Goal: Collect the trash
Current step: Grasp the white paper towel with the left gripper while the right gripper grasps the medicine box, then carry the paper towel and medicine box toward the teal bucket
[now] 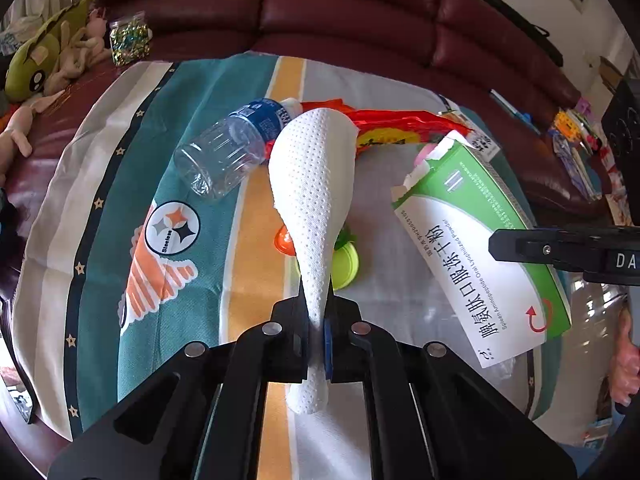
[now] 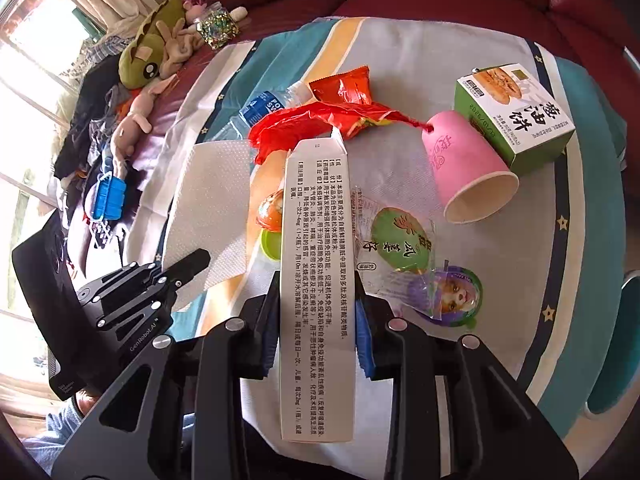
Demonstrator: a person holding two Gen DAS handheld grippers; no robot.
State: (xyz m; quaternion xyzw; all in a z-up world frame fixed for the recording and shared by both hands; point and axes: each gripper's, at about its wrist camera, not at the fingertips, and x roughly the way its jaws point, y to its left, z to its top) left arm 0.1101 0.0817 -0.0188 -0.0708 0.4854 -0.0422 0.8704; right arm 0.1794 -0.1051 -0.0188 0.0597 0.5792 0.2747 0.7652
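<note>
My left gripper [image 1: 318, 312] is shut on a white dotted paper towel [image 1: 312, 184], which rises in a folded cone above the table. In the right wrist view the same gripper [image 2: 194, 262] sits at the towel's [image 2: 208, 196] near edge. My right gripper [image 2: 318, 320] is shut on a long white and green medicine box [image 2: 316, 264], held lengthwise between the blue pads and lifted off the cloth. That box [image 1: 480, 248] also appears to the right of the towel, with one right finger [image 1: 520, 246] across it.
On the striped cloth [image 2: 500, 280] lie an empty water bottle [image 1: 228, 152], a red wrapper [image 2: 344, 108], a pink paper cup [image 2: 468, 168], a green food box [image 2: 516, 112], jelly cups [image 2: 270, 224] and peeled lids [image 2: 404, 240]. A dark red sofa [image 1: 340, 20] with plush toys [image 1: 48, 60] stands behind.
</note>
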